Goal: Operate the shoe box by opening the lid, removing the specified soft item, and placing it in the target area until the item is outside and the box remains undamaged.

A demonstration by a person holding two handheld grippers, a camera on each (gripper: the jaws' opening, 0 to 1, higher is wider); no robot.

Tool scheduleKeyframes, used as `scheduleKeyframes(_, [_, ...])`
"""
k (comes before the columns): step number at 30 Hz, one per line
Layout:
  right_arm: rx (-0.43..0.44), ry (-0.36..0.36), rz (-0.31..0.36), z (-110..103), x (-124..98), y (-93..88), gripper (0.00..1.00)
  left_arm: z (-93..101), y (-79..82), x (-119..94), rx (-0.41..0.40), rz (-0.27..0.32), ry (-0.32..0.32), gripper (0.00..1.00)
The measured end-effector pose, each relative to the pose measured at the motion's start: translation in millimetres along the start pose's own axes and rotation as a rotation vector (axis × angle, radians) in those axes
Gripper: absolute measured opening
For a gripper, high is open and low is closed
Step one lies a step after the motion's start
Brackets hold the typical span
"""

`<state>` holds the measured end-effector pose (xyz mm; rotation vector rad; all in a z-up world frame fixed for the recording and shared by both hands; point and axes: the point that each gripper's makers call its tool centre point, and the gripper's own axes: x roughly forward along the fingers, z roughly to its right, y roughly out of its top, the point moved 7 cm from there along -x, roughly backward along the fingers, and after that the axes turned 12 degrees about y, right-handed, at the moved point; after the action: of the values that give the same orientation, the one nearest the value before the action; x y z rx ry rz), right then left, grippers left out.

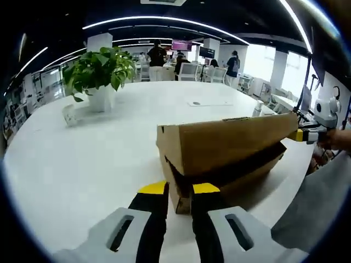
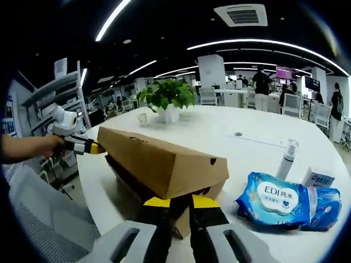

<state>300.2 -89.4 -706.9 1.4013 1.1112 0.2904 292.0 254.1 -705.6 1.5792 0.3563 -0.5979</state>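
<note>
While both grippers seemingly pinch opposite ends, the shoe box (image 1: 225,153) lies lengthwise between them, lid (image 2: 164,159) raised.

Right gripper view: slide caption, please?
Hand-held gripper meets brown cardboard shoe box, lid ajar, beside blue wet-wipes pack on white table.

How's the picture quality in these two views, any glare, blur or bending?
Left gripper view: fisheye bends the ceiling light strips, the white table glares, the far hand-held gripper is soft. Right gripper view: sharper, the wet wipes pack shows shine, the shoe box shadows its base.
</note>
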Motion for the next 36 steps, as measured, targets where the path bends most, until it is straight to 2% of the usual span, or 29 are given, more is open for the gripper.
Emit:
scheduleKeyframes(5, [-0.033, 0.022, -0.039, -4.8, -0.6, -9.9, 0.15, 1.0, -3.5, -1.5, 0.014, -0.006, -0.007, 0.18])
scheduleKeyframes(14, [-0.065, 0.043, -0.087, -10.9, 3.6, -21.0, 0.20, 5.2, -19.3, 0.6, 0.083, -0.063, -0.014, 0.21])
scheduleKeyframes(23, [-0.072, 0.056, -0.138, -10.7, 6.6, -28.1, 0.23, 5.7, -24.5, 2.2, 0.075, -0.078, -0.019, 0.20])
scheduleKeyframes(29, [-0.091, 0.064, -0.130, -12.1, 6.1, -24.5, 0.23, 5.4, -22.5, 2.4, 0.079, -0.070, -0.028, 0.19])
scheduleKeyframes(32, [-0.075, 0.060, -0.132, -10.0, 7.6, -26.0, 0.22, 7.9, -23.2, 4.1, 0.088, -0.074, -0.043, 0.14])
scheduleKeyframes(36, [-0.081, 0.043, -0.144, -8.1, 8.8, -28.4, 0.17, 9.3, -27.1, 7.9, 0.113, -0.087, -0.036, 0.16])
